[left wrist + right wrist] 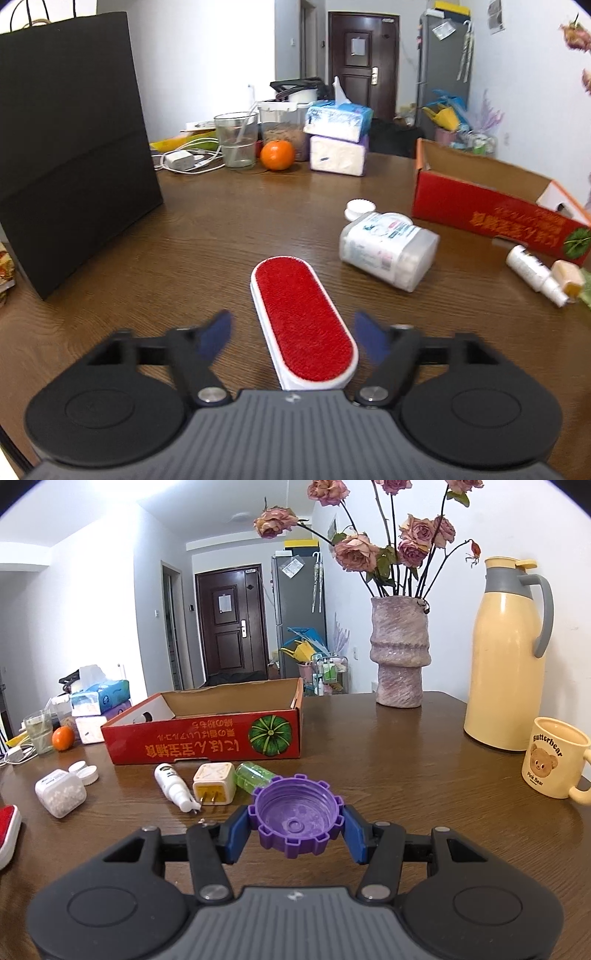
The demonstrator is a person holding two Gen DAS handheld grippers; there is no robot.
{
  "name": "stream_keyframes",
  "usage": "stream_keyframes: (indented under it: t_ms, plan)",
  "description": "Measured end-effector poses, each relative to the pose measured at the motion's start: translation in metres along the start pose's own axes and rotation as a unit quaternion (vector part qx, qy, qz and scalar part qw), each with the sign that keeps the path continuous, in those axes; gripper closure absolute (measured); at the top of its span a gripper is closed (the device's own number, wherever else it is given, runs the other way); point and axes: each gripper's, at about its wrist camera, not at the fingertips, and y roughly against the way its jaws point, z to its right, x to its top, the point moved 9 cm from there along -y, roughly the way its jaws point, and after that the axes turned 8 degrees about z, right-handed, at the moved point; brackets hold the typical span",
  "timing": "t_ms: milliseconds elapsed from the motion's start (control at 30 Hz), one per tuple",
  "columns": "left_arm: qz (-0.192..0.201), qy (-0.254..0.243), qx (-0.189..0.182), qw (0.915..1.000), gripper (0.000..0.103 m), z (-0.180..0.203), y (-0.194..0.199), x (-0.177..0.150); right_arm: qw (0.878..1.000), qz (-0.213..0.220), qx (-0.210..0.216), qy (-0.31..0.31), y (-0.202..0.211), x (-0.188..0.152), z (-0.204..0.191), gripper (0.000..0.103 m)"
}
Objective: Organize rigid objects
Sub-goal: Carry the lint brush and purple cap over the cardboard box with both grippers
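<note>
Only in L view: left hand-held gripper (pixel 293 332) apart around lint brush (pixel 303 325); R-only: right hand-held gripper (pixel 295 821) clamped on purple cap (pixel 295 816).

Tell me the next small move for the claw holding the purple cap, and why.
Probably carry the purple toothed plastic cap, pinched in the right claw, forward over the open red cardboard box and release it there. The box looks empty where visible, and the other small items still lie on the brown wooden table in front of it.

Two wrist views, low over the worktop (pixel 221 229).
Both facing the far door (pixel 229 627), looking along each claw; shared: red box (pixel 491 218), tissue packs (pixel 99 698), orange (pixel 277 155).
</note>
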Motion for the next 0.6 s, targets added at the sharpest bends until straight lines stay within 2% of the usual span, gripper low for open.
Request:
stream_keyframes:
  t_ms: [133, 300, 367, 467, 500, 600]
  plan:
    - [-0.023, 0.006, 0.013, 0.9996, 0.01, 0.007, -0.015, -0.006, 1.0, -0.004, 0.002, 0.002, -0.003, -0.003, -0.002, 0.051]
    - [-0.06, 0.009, 0.054, 0.9967, 0.01, 0.012, -0.039, -0.017, 1.0, -0.008, 0.005, 0.004, -0.008, -0.006, -0.004, 0.051]
    - [-0.071, 0.015, 0.066, 0.9952, 0.017, 0.011, -0.047, -0.019, 1.0, -0.009, 0.006, 0.004, -0.01, -0.007, -0.005, 0.051]
    - [-0.065, 0.021, 0.066, 0.9955, 0.029, 0.009, -0.048, -0.019, 1.0, -0.01, 0.009, 0.005, -0.011, -0.007, -0.007, 0.051]
    - [-0.062, 0.018, 0.062, 0.996, 0.041, 0.011, -0.047, -0.018, 1.0, -0.009, 0.01, 0.005, -0.011, -0.007, -0.007, 0.051]
    - [-0.058, 0.015, 0.057, 0.9966, 0.047, 0.013, -0.044, -0.018, 1.0, -0.008, 0.013, 0.005, -0.011, -0.006, -0.009, 0.051]
